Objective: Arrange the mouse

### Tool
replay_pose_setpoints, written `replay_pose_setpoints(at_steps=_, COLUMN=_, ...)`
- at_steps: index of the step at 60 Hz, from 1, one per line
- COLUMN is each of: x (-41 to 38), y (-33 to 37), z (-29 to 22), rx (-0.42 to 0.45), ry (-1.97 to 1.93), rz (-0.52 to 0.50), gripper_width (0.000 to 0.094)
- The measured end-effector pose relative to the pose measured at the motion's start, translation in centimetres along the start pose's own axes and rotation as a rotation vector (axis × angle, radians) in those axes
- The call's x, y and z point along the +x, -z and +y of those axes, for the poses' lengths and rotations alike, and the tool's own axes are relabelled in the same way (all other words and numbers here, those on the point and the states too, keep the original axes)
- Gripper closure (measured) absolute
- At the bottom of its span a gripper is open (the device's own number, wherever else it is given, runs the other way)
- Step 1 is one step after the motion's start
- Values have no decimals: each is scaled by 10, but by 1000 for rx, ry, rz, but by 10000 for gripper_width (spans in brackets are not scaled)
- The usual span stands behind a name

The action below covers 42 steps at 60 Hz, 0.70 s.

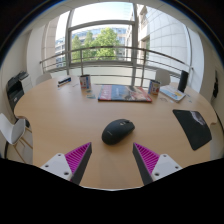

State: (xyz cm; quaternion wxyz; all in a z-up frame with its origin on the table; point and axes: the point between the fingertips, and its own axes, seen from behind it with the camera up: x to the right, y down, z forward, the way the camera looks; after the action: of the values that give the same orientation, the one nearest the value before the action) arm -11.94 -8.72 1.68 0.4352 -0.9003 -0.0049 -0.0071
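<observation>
A black computer mouse [117,130] lies on the round wooden table [60,115], just ahead of my fingers and slightly left of the midline. My gripper [112,158] is open, its two magenta pads wide apart with only bare tabletop between them. The mouse is untouched. Off to the right, near the table's edge, lies a dark mouse mat [193,127].
At the far side of the table lie a colourful book or mat [123,93], a small box [86,83] and a laptop-like item [174,93]. Chairs [14,128] stand at the left. Large windows with a railing rise behind.
</observation>
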Motion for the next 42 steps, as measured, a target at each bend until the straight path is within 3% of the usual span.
replay_pose_setpoints(at_steps=23, x=-5, y=-100, z=-40, rx=-42, ry=-37, rz=-11, gripper_width=127)
replay_pose_setpoints(at_steps=28, x=-8, y=-111, z=-46, rx=-34, ry=0, rz=-3, gripper_width=249)
replay_pose_setpoints(at_steps=31, x=-15, y=-115, z=-49, rx=-24, ry=13, rz=-24, gripper_width=423)
replay_pose_setpoints(at_steps=42, x=-24, y=-109, z=-49, rx=-26, ry=63, rz=-58, gripper_width=524)
